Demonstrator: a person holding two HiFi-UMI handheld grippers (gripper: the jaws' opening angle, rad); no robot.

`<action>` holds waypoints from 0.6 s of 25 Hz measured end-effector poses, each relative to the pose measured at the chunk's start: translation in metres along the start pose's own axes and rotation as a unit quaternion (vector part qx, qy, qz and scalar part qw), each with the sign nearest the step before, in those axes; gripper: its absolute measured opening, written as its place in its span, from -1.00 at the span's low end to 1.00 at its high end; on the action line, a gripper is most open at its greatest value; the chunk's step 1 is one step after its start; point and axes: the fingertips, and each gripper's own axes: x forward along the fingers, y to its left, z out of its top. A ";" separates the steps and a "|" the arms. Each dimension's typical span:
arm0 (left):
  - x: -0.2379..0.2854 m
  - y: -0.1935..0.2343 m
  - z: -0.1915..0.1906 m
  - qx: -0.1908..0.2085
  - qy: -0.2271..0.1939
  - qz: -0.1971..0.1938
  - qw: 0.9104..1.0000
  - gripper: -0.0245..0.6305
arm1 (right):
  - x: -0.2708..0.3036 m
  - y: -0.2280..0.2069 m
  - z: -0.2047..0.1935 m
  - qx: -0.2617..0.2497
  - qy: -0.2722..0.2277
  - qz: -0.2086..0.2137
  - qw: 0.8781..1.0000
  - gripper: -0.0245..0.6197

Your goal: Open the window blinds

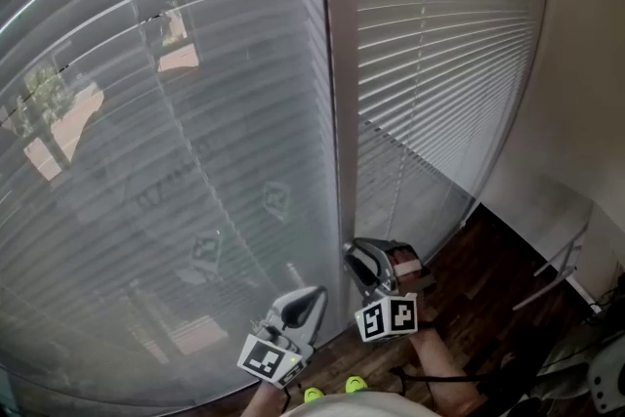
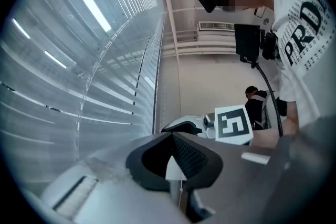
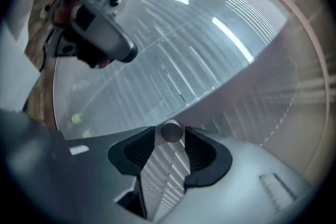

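Two white slatted blinds cover the window: a wide left blind (image 1: 166, 142) and a narrower right blind (image 1: 439, 44), parted by a pale post (image 1: 337, 112). Roofs and trees show faintly through the left slats. My right gripper (image 1: 354, 255) is at the foot of the post. In the right gripper view the round end of the tilt wand (image 3: 170, 131) sits between its pads (image 3: 202, 152), and a thin gap shows on the left side, so the right gripper (image 3: 169, 136) is open. My left gripper (image 1: 314, 296) hangs beside it, its tips meeting (image 2: 172, 136), with nothing seen between them.
Dark wood floor (image 1: 488, 273) runs along below the blinds. A white wall (image 1: 586, 112) closes the right side, with a metal stand (image 1: 564, 267) against it. Thin cords (image 1: 399, 173) hang before the right blind. Another person (image 2: 255, 98) stands far back in the room.
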 end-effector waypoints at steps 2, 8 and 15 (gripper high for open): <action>0.001 0.001 0.001 -0.001 -0.003 -0.001 1.000 -0.95 | 0.004 0.003 -0.002 -0.073 0.009 -0.002 0.997 -0.39; 0.000 0.008 0.000 -0.002 -0.001 0.006 1.000 -0.95 | 0.008 -0.004 -0.003 -0.116 0.005 -0.027 0.993 -0.52; -0.001 0.010 -0.001 -0.003 0.002 0.005 1.000 -0.95 | 0.008 -0.004 -0.002 -0.072 -0.007 -0.037 0.997 -0.52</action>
